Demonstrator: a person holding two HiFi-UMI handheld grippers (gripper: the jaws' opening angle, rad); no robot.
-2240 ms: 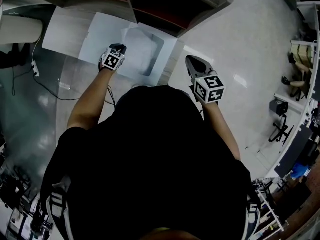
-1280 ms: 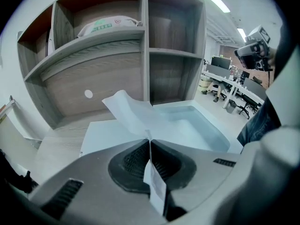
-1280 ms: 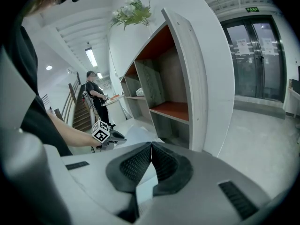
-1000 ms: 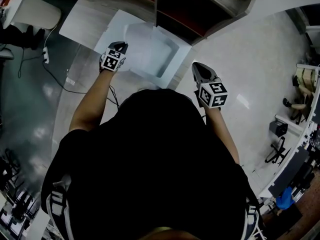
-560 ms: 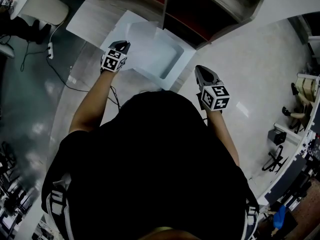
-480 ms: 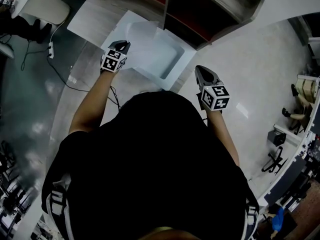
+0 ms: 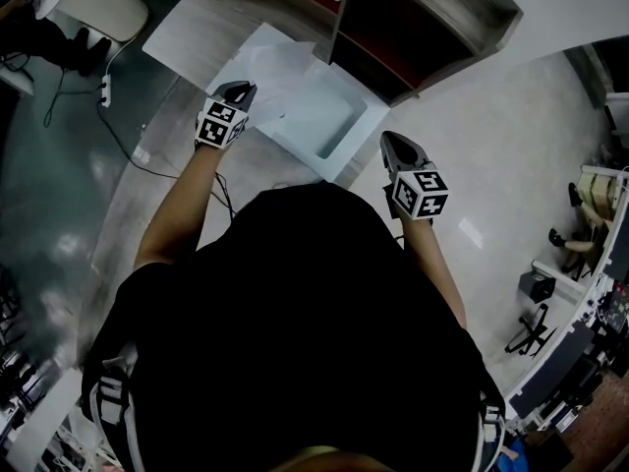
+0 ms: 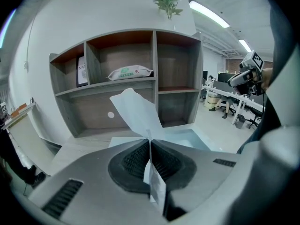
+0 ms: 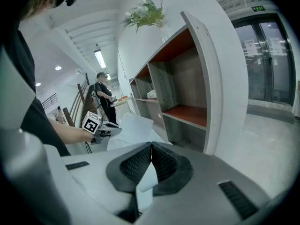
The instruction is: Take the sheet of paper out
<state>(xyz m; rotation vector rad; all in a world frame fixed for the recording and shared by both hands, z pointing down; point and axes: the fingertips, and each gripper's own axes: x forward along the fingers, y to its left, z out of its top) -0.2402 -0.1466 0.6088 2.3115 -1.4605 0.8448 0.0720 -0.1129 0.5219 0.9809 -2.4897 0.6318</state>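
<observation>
- Slippage looks the likeliest failure. The left gripper (image 8: 150, 143) is clamped on only a narrow strip at one end of the sheet of paper (image 8: 135, 112), so a quick tug could draw the sheet out from between the pads.
- Tearing or creasing is the opposite risk. All the load goes through that one pinch, and a thin sheet gives way there first.
- Snagging could follow if a trailing part catches. The sheet is held up over the white tray (image 7: 332, 118), which lies in front of the shelf unit (image 7: 423, 23). From the head view I cannot tell whether its far end has fully cleared the tray's wall.
- Contact with the shelf unit is possible, since the free end stands loose and close to it and may brush or fold there.
- Support from the other side is missing. The right gripper (image 9: 151, 145) has its jaws together on nothing I can see, and it hangs well apart from the tray, so it cannot steady the sheet.
</observation>
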